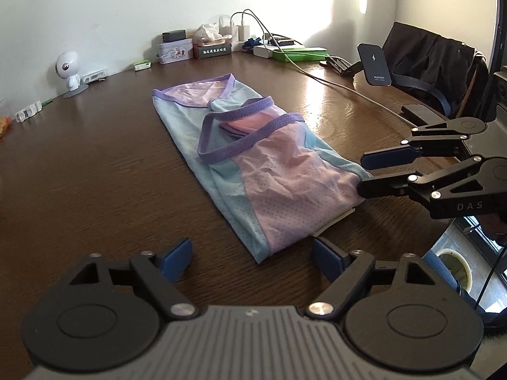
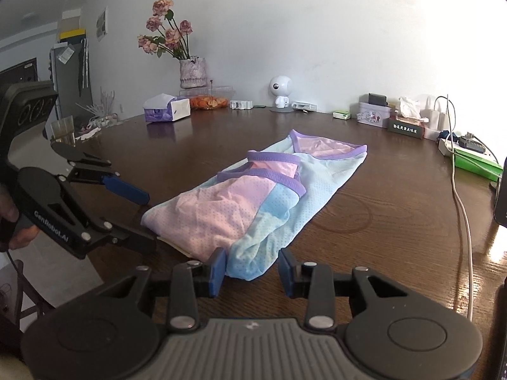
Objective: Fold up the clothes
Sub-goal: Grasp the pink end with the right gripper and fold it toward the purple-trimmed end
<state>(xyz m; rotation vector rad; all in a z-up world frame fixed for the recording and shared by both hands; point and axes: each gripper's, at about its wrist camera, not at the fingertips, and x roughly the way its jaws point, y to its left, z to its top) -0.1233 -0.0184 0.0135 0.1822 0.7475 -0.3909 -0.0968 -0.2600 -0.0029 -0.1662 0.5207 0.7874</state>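
We hold the left gripper (image 1: 252, 258) low over the table (image 1: 95, 174), jaws spread wide, just short of the folded top's (image 1: 253, 164) near corner. Our right gripper (image 2: 252, 272) comes in level from the other side, jaws apart, straddling the top's hem corner.

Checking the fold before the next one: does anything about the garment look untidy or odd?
Yes. The garment is folded lengthwise but wrinkled at the near pink end, and its purple-trimmed straps lie bunched and crossed instead of flat. A pale flat edge pokes out beneath the near corner; I cannot tell what it is.
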